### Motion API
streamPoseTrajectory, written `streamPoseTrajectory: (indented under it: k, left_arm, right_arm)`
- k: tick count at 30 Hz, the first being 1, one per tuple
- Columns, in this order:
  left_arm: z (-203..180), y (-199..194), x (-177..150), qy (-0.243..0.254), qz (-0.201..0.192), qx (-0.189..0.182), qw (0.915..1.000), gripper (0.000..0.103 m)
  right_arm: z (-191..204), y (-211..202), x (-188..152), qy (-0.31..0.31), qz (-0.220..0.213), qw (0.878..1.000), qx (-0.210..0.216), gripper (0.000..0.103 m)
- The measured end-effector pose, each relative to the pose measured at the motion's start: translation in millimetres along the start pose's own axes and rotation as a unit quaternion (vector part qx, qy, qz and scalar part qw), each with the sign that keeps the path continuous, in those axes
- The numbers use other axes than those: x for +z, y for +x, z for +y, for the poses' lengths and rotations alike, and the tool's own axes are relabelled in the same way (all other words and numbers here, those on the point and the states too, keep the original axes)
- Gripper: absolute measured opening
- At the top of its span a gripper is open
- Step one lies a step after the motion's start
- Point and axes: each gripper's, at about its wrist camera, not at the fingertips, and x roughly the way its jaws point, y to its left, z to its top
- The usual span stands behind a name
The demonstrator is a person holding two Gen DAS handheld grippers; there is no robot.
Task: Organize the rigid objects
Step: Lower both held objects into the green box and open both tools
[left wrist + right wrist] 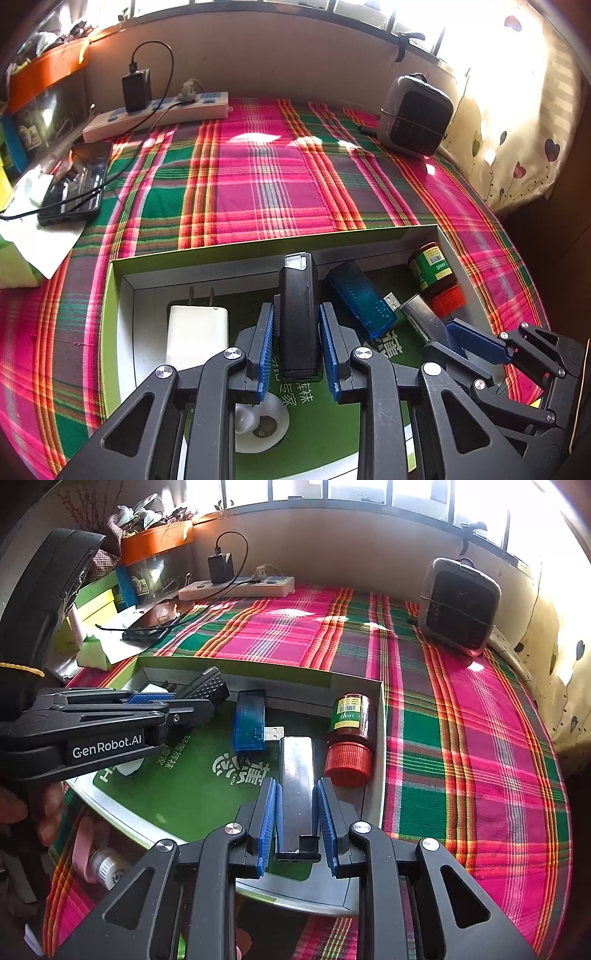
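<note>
An open box (258,247) with a green lining lies on the plaid cloth. My left gripper (297,314) is over the box, shut on a black rectangular device (298,291) that points away from me. In the box lie a white plug charger (197,332), a blue translucent USB dongle (360,299) and a red-capped bottle (436,275) on its side. My right gripper (297,786) is shut on a flat dark metallic bar (297,768), low over the box's right part, beside the bottle (351,734) and the dongle (250,720). The left gripper (184,699) shows at the left of the right wrist view.
A power strip (159,114) with a black adapter stands at the back wall. A phone (77,181) on its cable lies on white paper at the left. A grey boxy appliance (415,114) sits at the back right. A white round object (258,424) lies in the box under my left gripper.
</note>
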Motion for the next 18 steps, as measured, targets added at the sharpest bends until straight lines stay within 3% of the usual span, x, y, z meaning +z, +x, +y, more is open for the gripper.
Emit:
streamPoseTrajectory:
  k: [18]
  left_arm:
    - [-0.5,5.0,-0.6,0.001,0.004,0.005,1.0000,0.023]
  right_arm:
    - [-0.3,1.9,0.4,-0.004,-0.001,1.000,-0.003,0.024]
